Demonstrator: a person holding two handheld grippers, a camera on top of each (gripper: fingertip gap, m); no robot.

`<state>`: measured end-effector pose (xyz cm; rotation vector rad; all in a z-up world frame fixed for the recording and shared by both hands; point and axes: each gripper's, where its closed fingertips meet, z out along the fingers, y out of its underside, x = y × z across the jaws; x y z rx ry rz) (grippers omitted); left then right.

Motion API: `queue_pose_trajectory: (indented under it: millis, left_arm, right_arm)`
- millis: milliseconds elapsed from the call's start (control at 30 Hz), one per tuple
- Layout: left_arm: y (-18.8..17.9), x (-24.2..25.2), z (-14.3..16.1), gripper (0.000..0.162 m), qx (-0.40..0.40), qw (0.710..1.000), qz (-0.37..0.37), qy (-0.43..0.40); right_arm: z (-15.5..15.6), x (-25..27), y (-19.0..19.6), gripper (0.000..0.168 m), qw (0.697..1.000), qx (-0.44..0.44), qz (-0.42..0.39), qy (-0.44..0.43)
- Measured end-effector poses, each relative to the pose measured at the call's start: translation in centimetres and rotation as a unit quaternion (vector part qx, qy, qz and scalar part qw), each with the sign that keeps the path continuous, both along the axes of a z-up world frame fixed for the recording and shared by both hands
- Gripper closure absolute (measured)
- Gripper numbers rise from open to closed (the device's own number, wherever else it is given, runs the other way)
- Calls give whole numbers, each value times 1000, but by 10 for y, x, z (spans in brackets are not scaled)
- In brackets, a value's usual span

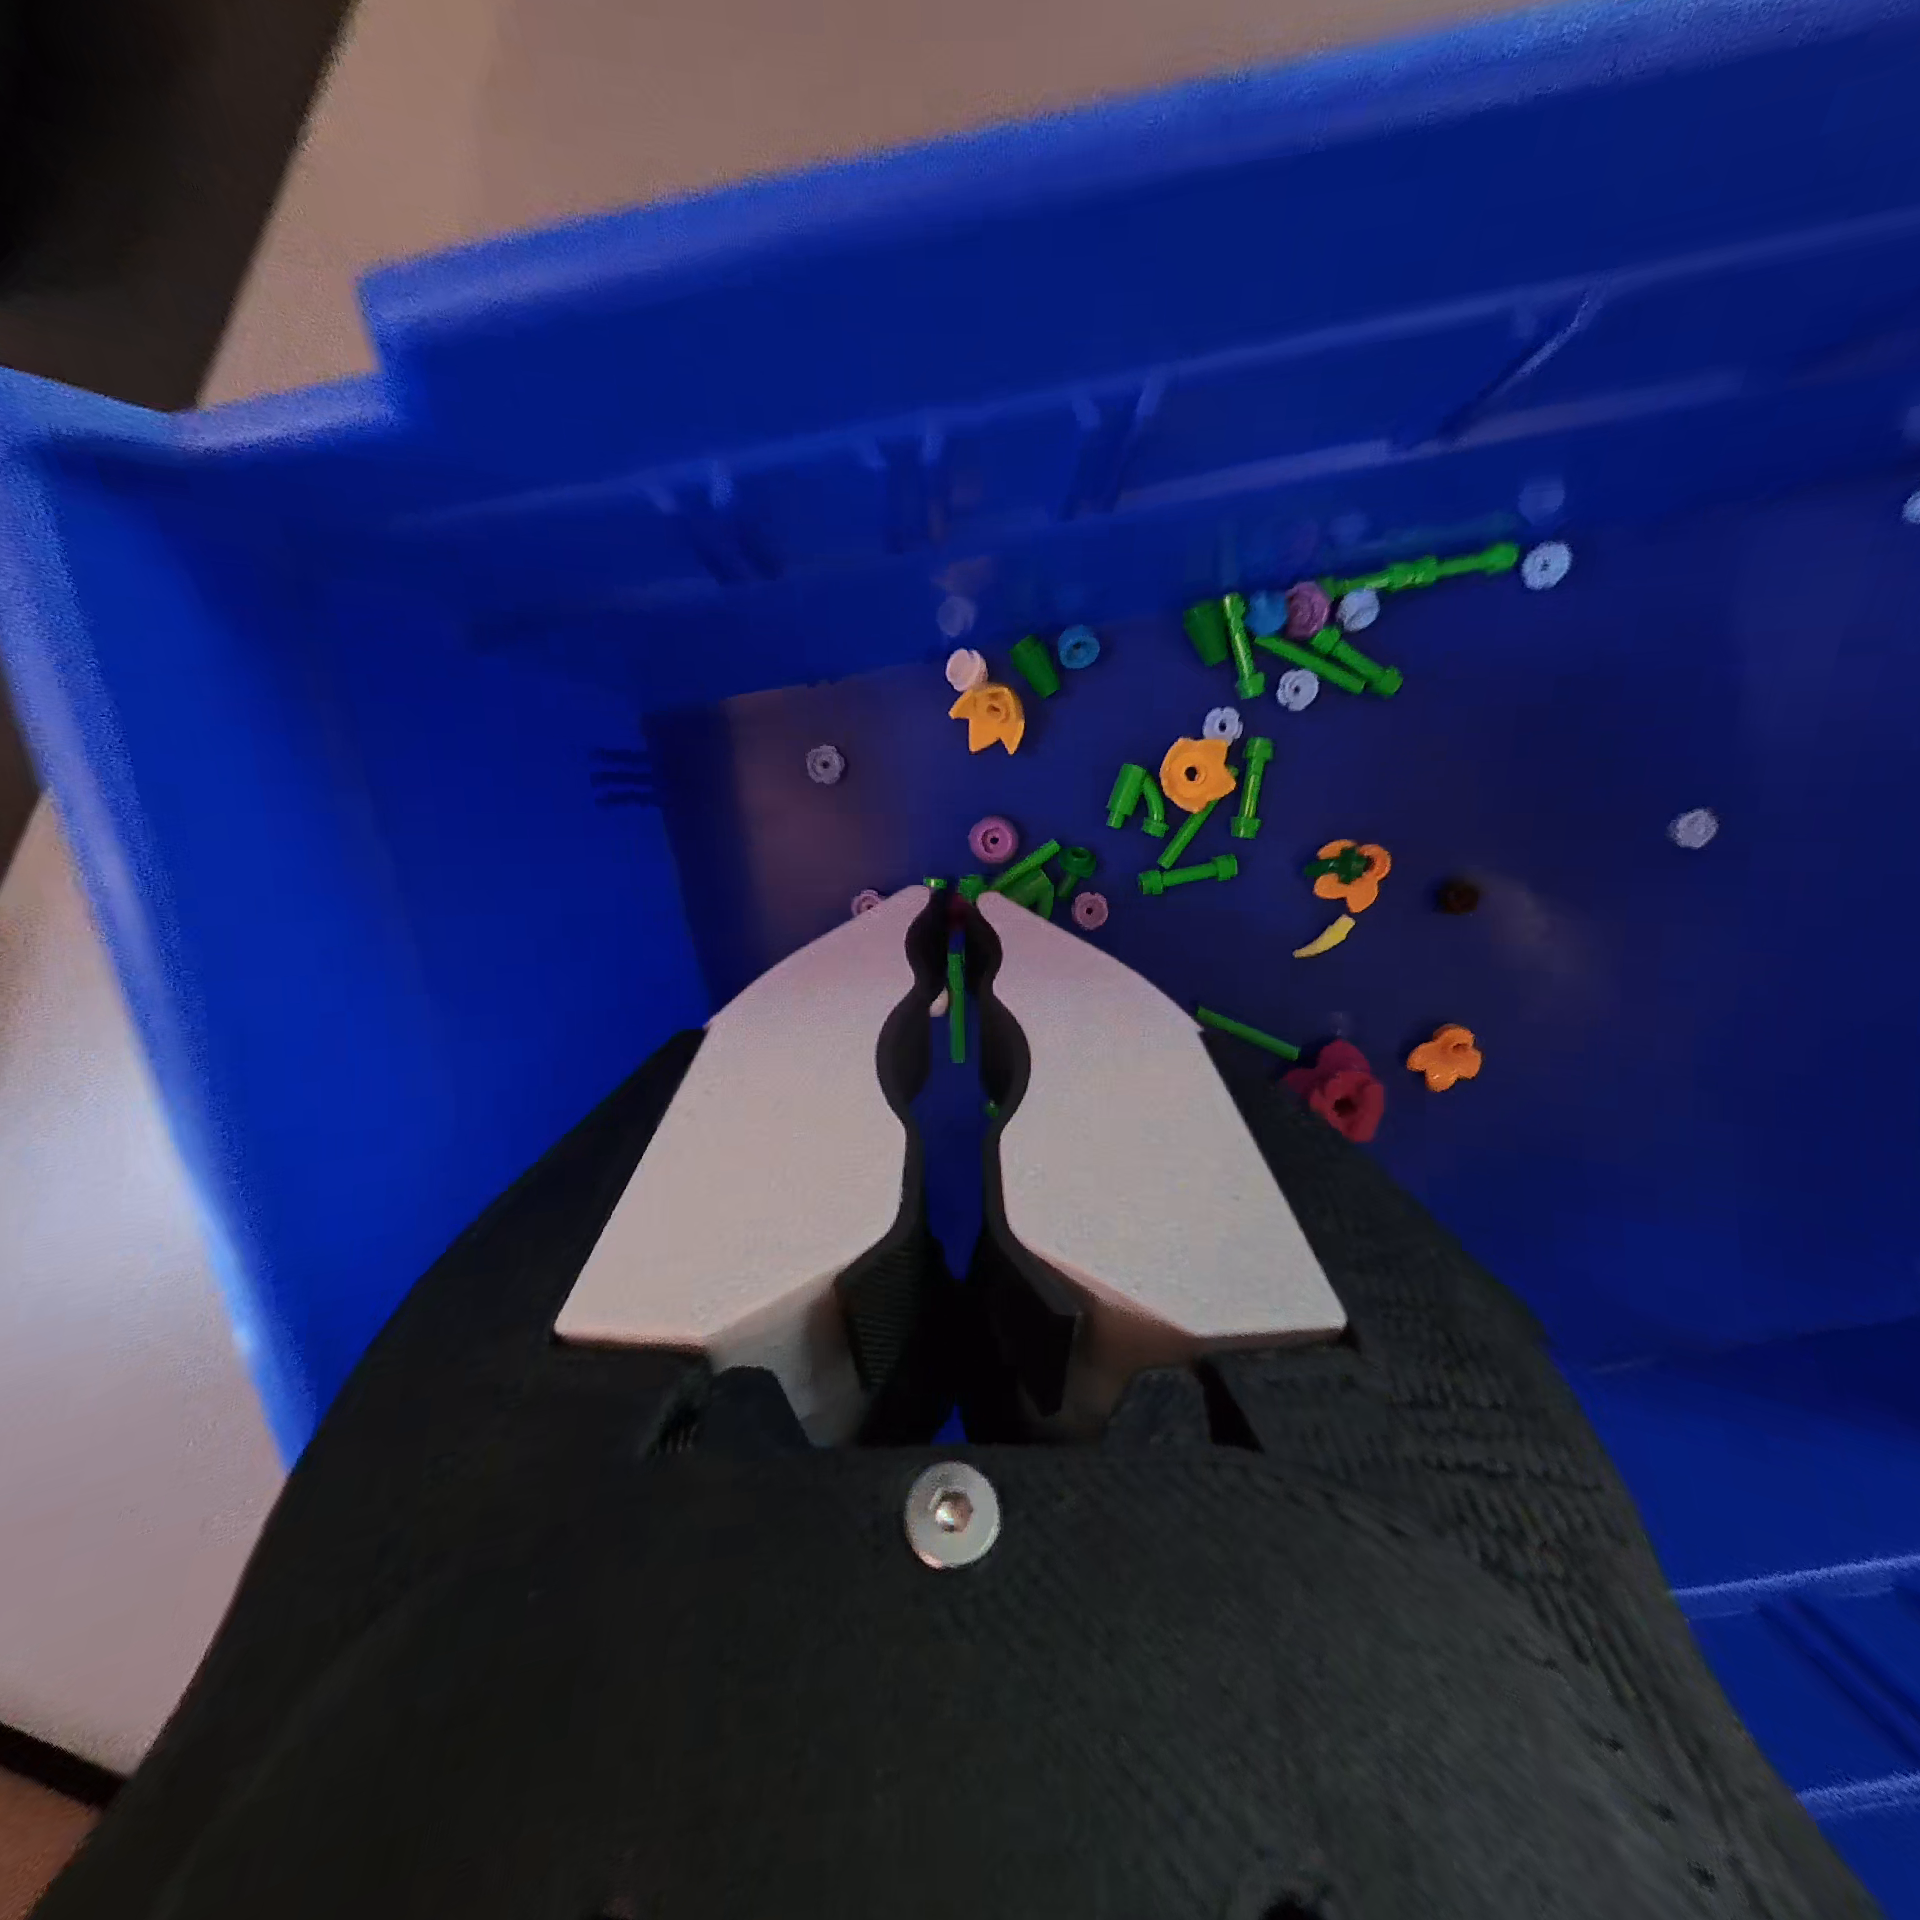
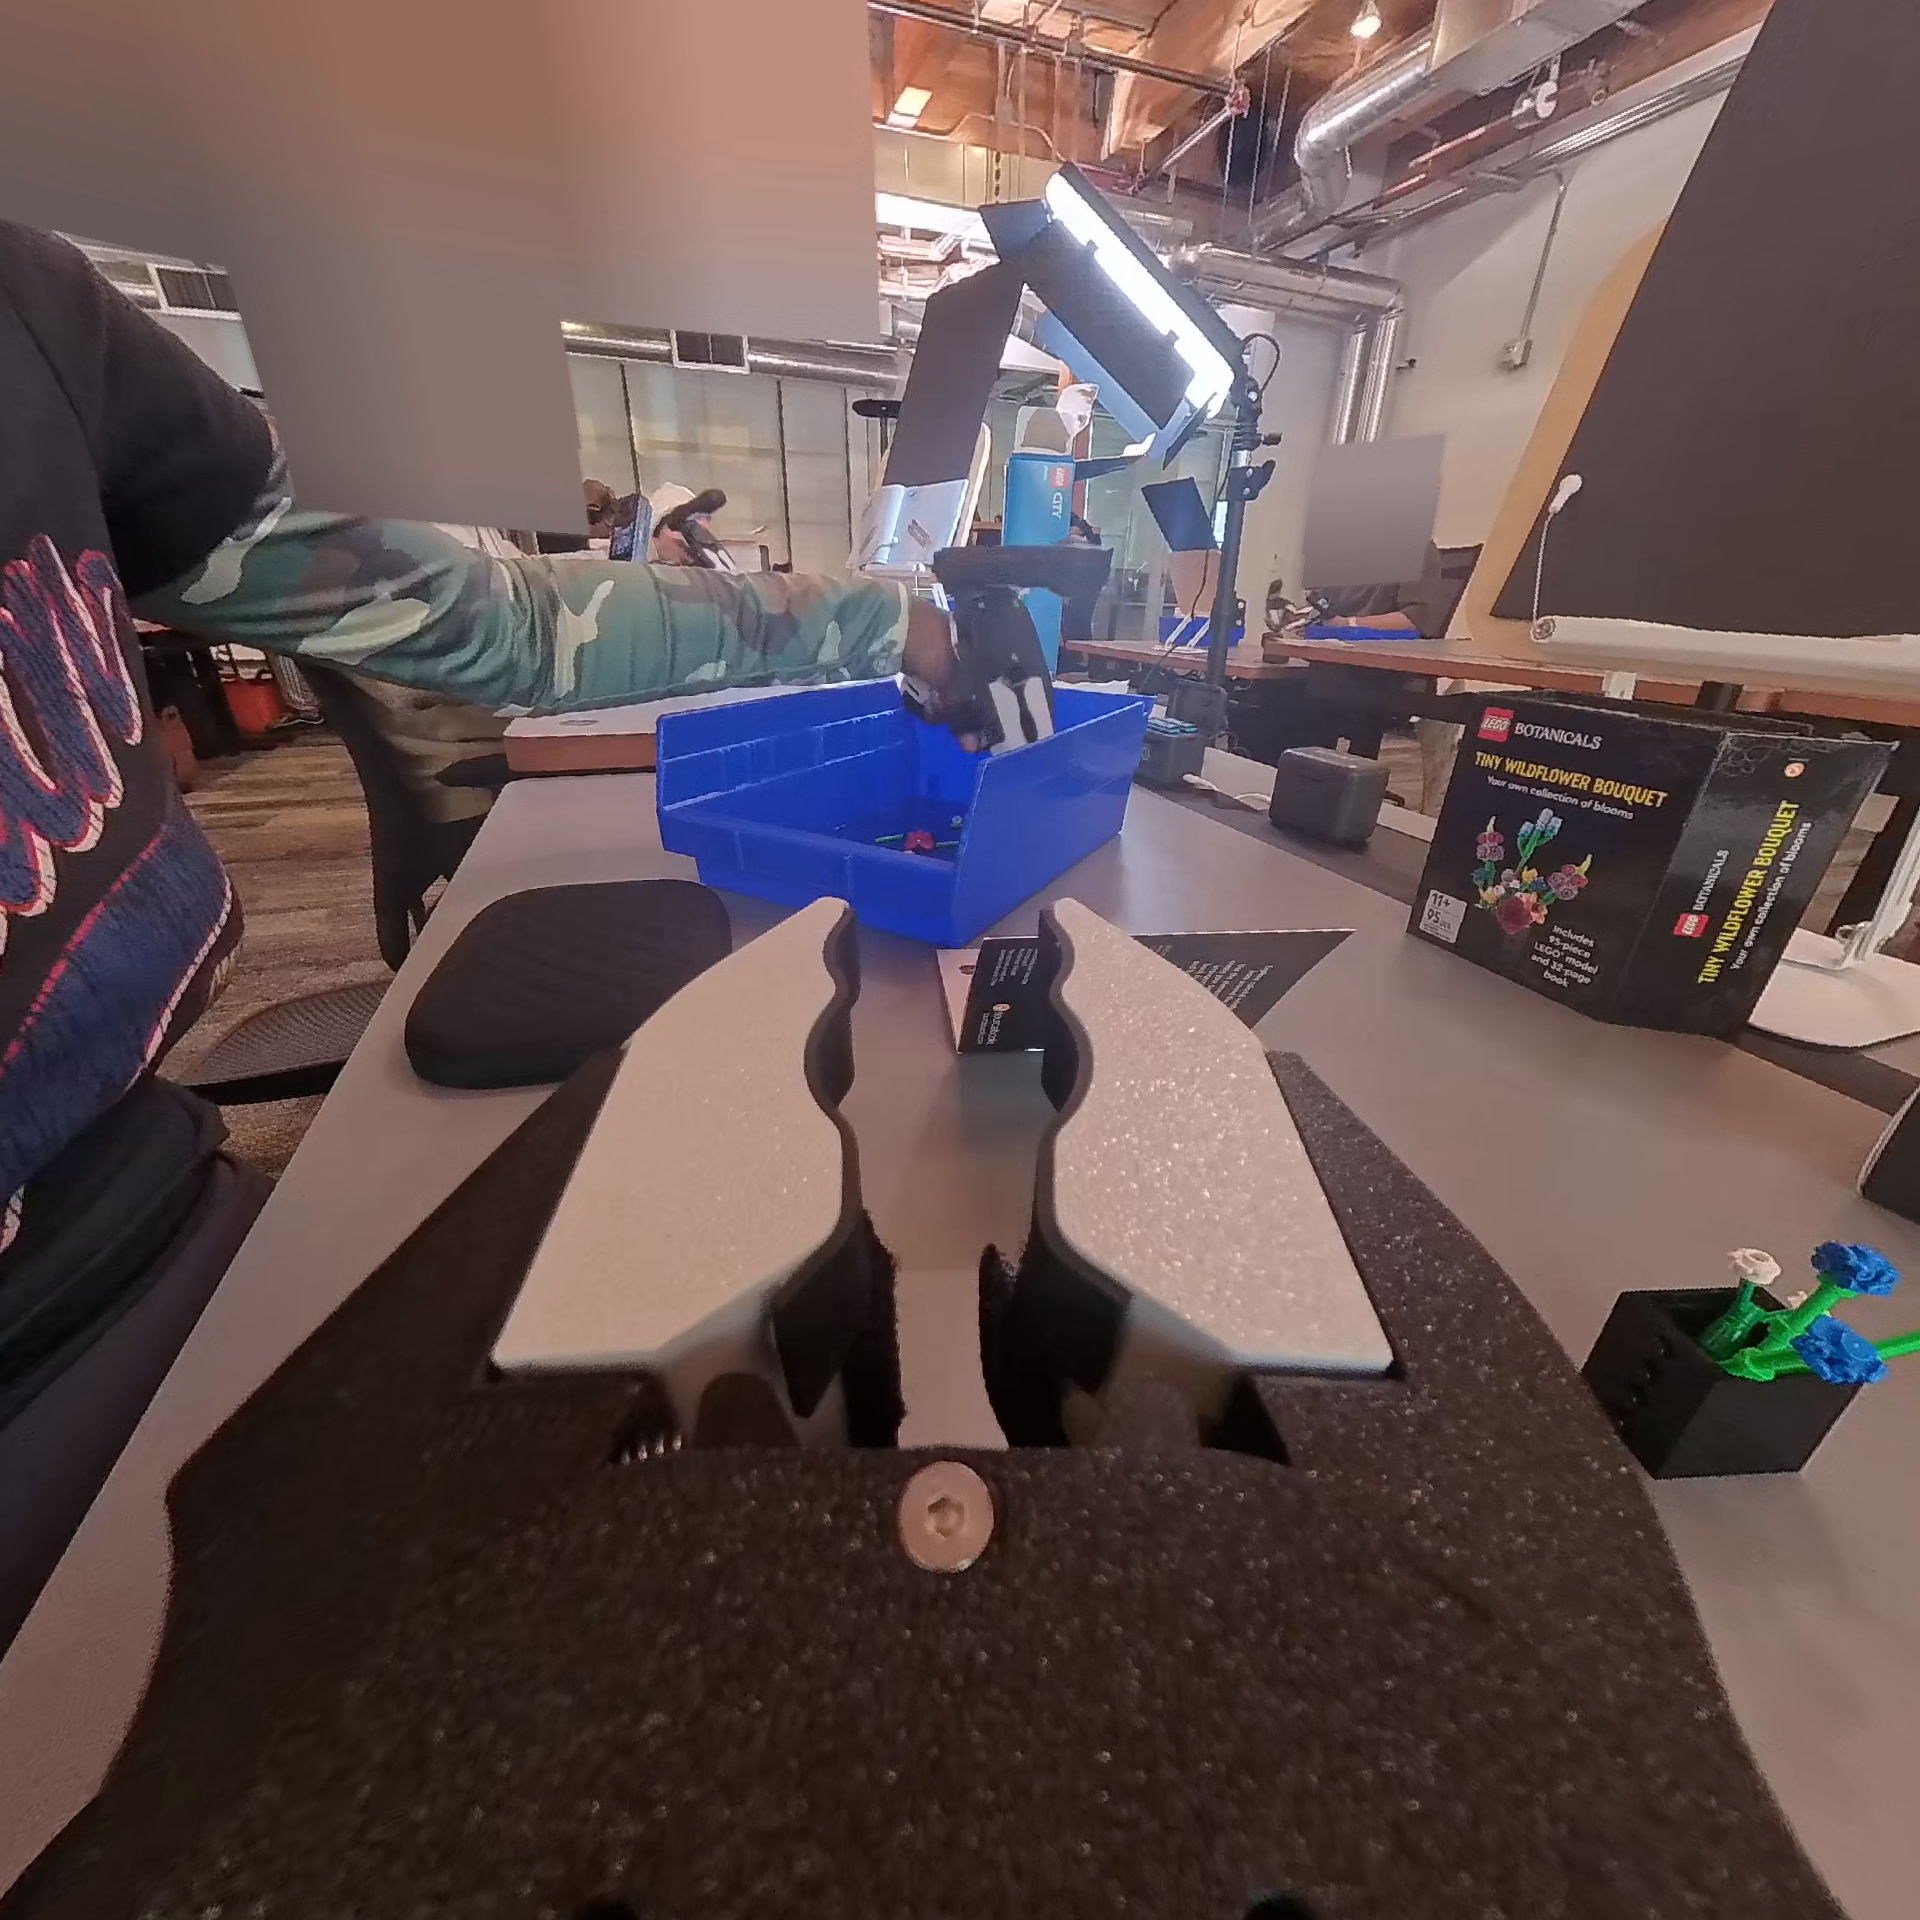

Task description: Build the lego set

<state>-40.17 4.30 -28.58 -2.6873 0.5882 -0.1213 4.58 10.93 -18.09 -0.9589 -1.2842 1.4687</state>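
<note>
**Left wrist view, then right: picking a stem from the parts bin**

Left wrist view: the left hand-held gripper point(image 1: 954, 914), nearly closed, pinches a green stem point(image 1: 956, 997) inside the blue bin point(image 1: 727, 436), which corrals the loose lego pieces point(image 1: 1195, 774).

Right wrist view: the right hand-held gripper point(image 2: 945, 935) hovers spread and empty above the table point(image 2: 1455, 1122), seemingly waiting. The partly built bouquet point(image 2: 1808, 1320) stands in a black holder point(image 2: 1704, 1403), kept upright.

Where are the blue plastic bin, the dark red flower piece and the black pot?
blue plastic bin point(image 2: 790, 821): right wrist view, front wall.
dark red flower piece point(image 1: 1342, 1089): left wrist view, petals.
black pot point(image 2: 1714, 1418): right wrist view, front face.
</note>
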Motion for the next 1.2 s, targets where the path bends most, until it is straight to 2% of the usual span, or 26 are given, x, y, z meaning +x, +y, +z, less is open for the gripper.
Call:
queue_pose_trajectory:
  millis: [67,133,200,300,400,467,533,667,700,733,833,1067,1200]
  left_arm:
    - [5,1,14,158,35,999,28,-16]
    - [15,11,36,159,101,990,76,-70]
    - [26,40,74,160,200,956,117,-178]
    - [21,95,142,159,354,860,147,-336]
    - [-4,150,183,160,423,759,175,-463]
    - [-22,192,197,160,436,707,173,-529]
    - [-37,230,204,160,446,666,169,-574]
    - [-55,287,207,161,426,570,167,-682]
    - [-57,297,206,160,417,554,165,-701]
    - [-58,307,203,160,409,548,162,-711]
    - [-56,328,194,161,400,566,157,-703]
    - [-55,342,182,162,444,653,149,-596]
    - [-55,345,184,162,453,665,135,-578]
  right_arm:
    - [0,0,0,136,1000,1,1,0]
    - [0,1,-1,136,1000,3,1,2]
    - [1,1,-2,135,1000,7,1,5]
    - [1,0,-3,136,1000,20,-4,5]
    - [-1,-8,-8,139,997,75,-25,-4]
    - [3,-20,-22,139,988,146,-41,-6]
    - [22,-35,-46,139,975,213,-53,26]
    - [73,-58,-93,142,955,270,-46,118]
    - [82,-63,-101,144,951,279,-42,128]
    - [88,-68,-106,144,950,284,-38,127]
    - [88,-83,-118,144,950,302,-10,81]
    - [74,-103,-121,151,930,365,-27,-6]
    - [72,-109,-121,151,939,341,-24,-16]
